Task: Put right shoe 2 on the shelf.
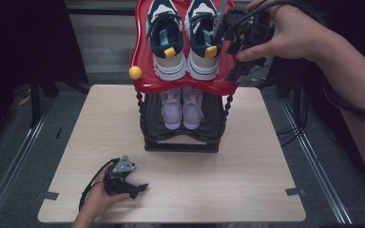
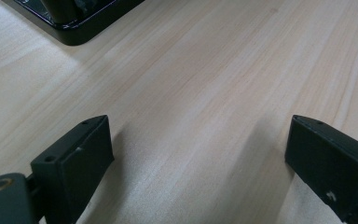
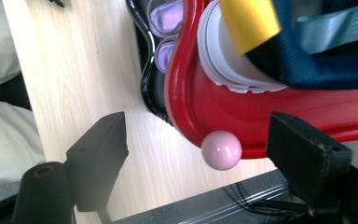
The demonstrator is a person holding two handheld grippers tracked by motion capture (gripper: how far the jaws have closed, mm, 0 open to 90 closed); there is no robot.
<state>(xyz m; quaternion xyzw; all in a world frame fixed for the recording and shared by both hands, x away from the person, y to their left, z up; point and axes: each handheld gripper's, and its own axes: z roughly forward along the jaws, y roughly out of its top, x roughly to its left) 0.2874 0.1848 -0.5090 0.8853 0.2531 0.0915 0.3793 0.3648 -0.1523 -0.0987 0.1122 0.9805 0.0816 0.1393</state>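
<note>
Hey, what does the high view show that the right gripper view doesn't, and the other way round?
The high view adds the yellow ball on the red tray's left corner, both navy-and-white sneakers whole, and the left gripper on the wooden table. The right gripper view adds a pink ball at the tray's corner, framed by open jaws. Both show the red tray, a sneaker's yellow tab, the lilac shoes and the table.

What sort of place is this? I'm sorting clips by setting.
Probably a lab or test workspace, not a home: a bare wooden table with tape marks on grey carpet, cables and floor rails beside it, and a small shoe rack staged as a prop.
</note>
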